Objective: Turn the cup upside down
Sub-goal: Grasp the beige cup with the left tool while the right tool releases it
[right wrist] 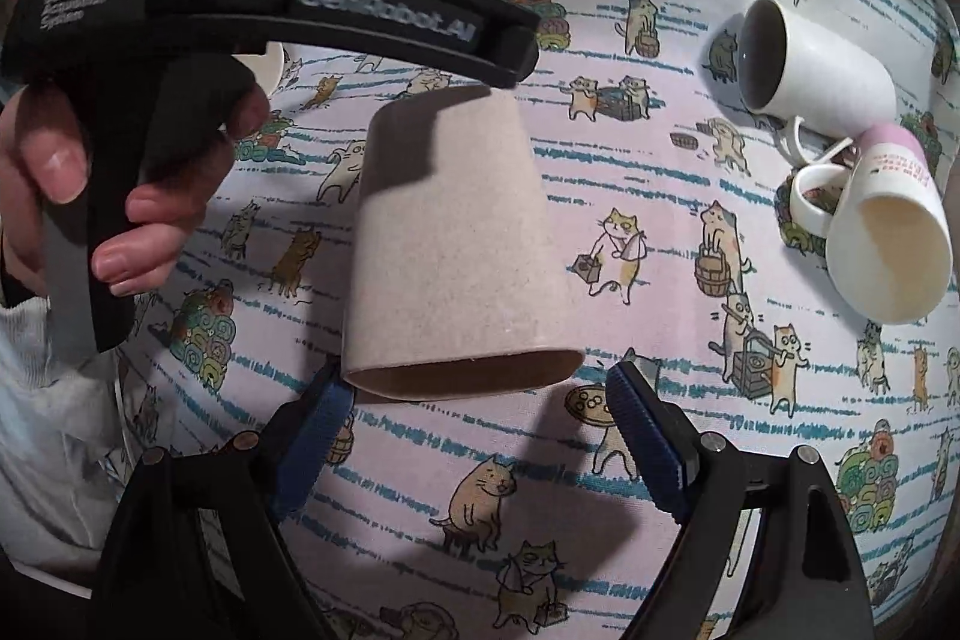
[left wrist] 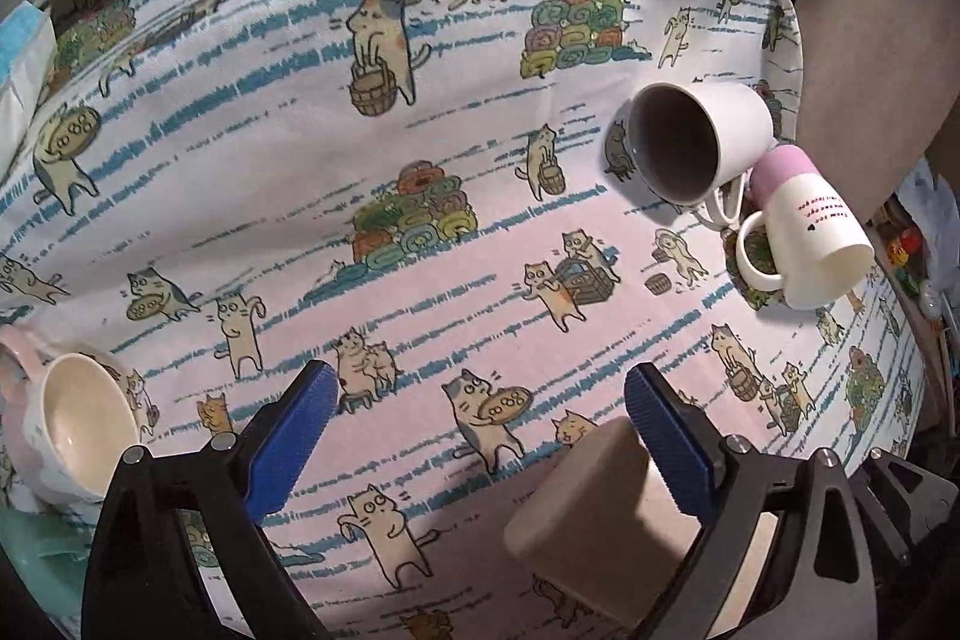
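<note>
A beige handleless cup [right wrist: 450, 244] stands mouth-down on the cat-print tablecloth [right wrist: 600, 130]. In the right wrist view it is just ahead of my right gripper [right wrist: 480, 400], which is open with its blue pads on either side of the cup's rim, not touching it. In the left wrist view the same cup [left wrist: 588, 514] lies low, partly behind the right blue pad [left wrist: 666, 442] of my left gripper [left wrist: 477, 409], which is open and empty. The left gripper's black body [right wrist: 288, 10] hangs above the cup in the right wrist view.
A white mug with a dark inside [left wrist: 696, 139] and a pink-bottomed white mug [left wrist: 810, 232] lie on their sides at the right. They also show in the right wrist view, the dark mug [right wrist: 810, 64] behind the pink one [right wrist: 888, 232]. A pale mug [left wrist: 78, 424] lies at the left edge.
</note>
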Demonstrator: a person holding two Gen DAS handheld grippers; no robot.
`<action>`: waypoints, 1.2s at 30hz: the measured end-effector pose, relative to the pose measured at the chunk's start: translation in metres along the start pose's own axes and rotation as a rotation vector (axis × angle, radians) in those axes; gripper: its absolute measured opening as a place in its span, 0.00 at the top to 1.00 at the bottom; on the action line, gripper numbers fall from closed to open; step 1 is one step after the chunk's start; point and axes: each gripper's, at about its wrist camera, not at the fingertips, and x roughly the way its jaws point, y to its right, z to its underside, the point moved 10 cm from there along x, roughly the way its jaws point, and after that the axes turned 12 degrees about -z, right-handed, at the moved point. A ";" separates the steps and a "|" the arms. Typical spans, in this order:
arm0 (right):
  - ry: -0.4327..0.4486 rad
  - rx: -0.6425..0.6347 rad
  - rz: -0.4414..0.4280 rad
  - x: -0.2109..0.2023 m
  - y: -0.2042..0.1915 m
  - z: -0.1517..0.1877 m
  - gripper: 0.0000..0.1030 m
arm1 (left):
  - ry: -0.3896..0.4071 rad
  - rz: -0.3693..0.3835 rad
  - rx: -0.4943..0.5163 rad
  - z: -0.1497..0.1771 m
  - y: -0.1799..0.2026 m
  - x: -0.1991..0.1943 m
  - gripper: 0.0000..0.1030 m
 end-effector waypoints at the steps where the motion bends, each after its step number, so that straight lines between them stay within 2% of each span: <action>1: 0.000 0.005 0.000 0.001 0.002 0.001 0.15 | -0.004 -0.005 0.008 0.002 0.000 0.001 0.08; 5: -0.007 0.007 0.003 0.000 0.007 0.003 0.15 | -0.019 -0.019 0.039 0.012 -0.005 0.004 0.08; 8: -0.004 0.008 0.017 -0.004 0.015 0.003 0.15 | -0.030 -0.056 0.027 0.021 -0.018 0.004 0.09; 15: 0.007 0.023 0.084 -0.010 0.043 -0.011 0.15 | -0.040 -0.085 -0.007 0.053 -0.046 -0.011 0.10; 20: 0.049 0.012 0.102 -0.016 0.046 -0.035 0.15 | -0.052 -0.041 -0.074 0.078 -0.052 -0.021 0.11; 24: 0.068 -0.001 0.100 -0.016 0.042 -0.050 0.15 | -0.047 -0.035 -0.117 0.098 -0.050 -0.028 0.12; 27: 0.079 -0.002 0.105 -0.014 0.044 -0.061 0.15 | -0.055 0.012 -0.148 0.110 -0.041 -0.029 0.13; 29: 0.080 -0.003 0.105 -0.013 0.047 -0.067 0.15 | -0.034 -0.004 -0.174 0.114 -0.041 -0.033 0.13; 33: 0.076 0.001 0.081 -0.016 0.046 -0.069 0.15 | 0.045 -0.096 -0.260 0.115 -0.056 -0.044 0.13; 36: 0.122 -0.014 0.087 -0.027 0.043 -0.066 0.15 | 0.094 -0.127 -0.307 0.118 -0.061 -0.058 0.13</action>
